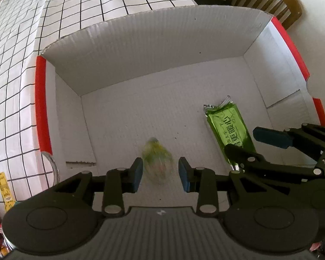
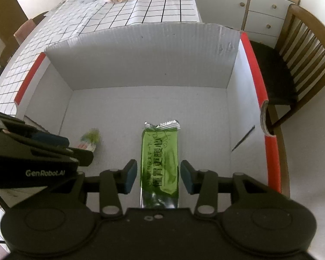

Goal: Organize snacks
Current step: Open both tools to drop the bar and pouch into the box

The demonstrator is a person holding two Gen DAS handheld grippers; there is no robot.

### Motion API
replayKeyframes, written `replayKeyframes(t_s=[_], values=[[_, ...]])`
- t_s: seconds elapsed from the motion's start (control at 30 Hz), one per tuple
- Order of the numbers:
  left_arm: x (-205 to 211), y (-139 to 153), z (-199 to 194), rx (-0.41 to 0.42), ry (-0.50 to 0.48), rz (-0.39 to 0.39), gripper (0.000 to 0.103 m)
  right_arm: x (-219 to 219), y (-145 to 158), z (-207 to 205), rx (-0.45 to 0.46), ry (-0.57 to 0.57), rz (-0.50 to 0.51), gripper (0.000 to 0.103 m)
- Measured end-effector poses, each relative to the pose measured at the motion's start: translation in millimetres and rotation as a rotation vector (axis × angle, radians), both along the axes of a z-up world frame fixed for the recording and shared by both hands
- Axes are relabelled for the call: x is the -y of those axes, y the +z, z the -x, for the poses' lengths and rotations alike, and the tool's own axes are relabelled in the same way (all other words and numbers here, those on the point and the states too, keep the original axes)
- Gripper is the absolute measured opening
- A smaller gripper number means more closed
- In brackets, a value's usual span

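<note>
Right wrist view: looks down into a white cardboard box (image 2: 140,60) with red-edged side walls, set on a counter (image 2: 153,6) covered in a grid-pattern cloth. Shows a green foil snack bar (image 2: 160,160) lying flat on the box floor, long axis running away from the camera, crimped silver end farthest off, between the spread fingers of the right hand-held gripper (image 2: 158,177) without either pad touching the wrapper. Left wrist view: shows the left hand-held gripper (image 1: 160,174) likewise spread, with a small greenish wrapped snack (image 1: 157,162) (blurred, so neither print nor shape reads clearly) between and beyond its pads, apparently not pinched; cannot say whether resting on the floor of the box or just above it. Places both snacks on the near half of the box floor, the small one to the left of the bar and apart from it. Judged light, both of them. Probably slick under the pads, that foil, with a crumbly filling that would crack under a hard squeeze; best taken across the narrow width near the middle, pads on the long edges, with gentle pressure, never by the thin crimped end. Likely soft and crinkly, the small packet; best gripped around its fullest part.
</note>
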State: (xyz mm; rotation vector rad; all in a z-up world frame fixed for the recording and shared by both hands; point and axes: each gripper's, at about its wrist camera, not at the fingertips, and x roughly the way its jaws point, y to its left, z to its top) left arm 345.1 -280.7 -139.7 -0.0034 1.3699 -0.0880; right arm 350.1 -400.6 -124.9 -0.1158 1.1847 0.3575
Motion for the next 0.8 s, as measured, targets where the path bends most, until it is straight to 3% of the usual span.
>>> replayKeyframes(t_s=[0.17, 0.8], values=[[-8, 7, 5, 0.031, 0.014, 0.019, 0.041, 3, 15, 8, 0.025, -0.001, -0.044, 0.048], [-49, 86, 66, 0.251, 0.003, 0.1, 0.047, -21, 85, 64, 0.186, -0.026, -0.125, 0.057]])
